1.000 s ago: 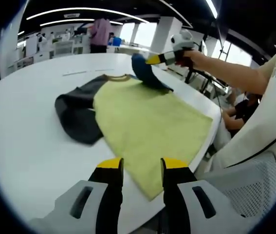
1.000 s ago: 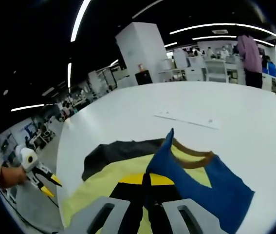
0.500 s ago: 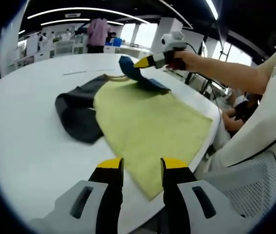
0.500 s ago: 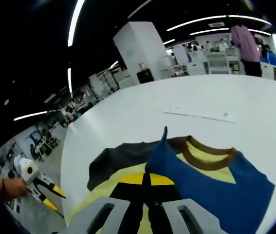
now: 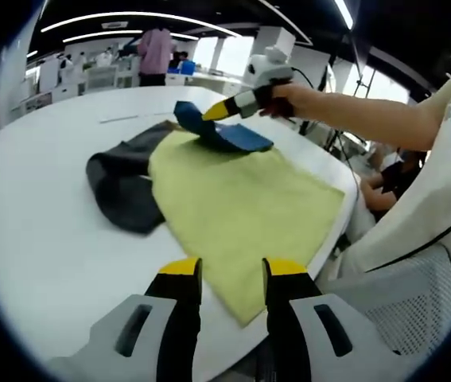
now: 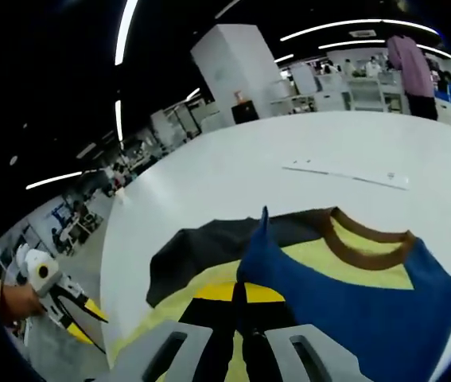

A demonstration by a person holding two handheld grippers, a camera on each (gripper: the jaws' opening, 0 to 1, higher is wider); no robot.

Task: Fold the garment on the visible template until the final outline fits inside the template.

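Note:
A T-shirt lies flat on the white table (image 5: pixel 42 231): yellow-green body (image 5: pixel 241 203), dark grey sleeve (image 5: pixel 122 187), blue sleeve (image 5: pixel 229 134). My right gripper (image 5: pixel 209 114) is shut on the blue sleeve's edge and holds it lifted and folded over the body near the collar. In the right gripper view, the blue sleeve (image 6: pixel 344 306) drapes from the shut jaws of my right gripper (image 6: pixel 238 293), beside the brown collar (image 6: pixel 364 243) and the dark grey sleeve (image 6: pixel 201 255). My left gripper (image 5: pixel 231 274) hovers open over the hem with nothing in it; the left gripper (image 6: pixel 96 328) is seen far left.
A thin pale strip (image 6: pixel 344 173) lies on the table beyond the shirt. The table's curved edge (image 5: pixel 344 223) runs close to the shirt's right side, with a white mesh chair (image 5: pixel 400 306) past it. A person in pink (image 5: pixel 155 52) stands far back among desks.
My right gripper has carried the blue sleeve leftward and lower, over the yellow-green body toward the collar. The left gripper has stayed in place, open.

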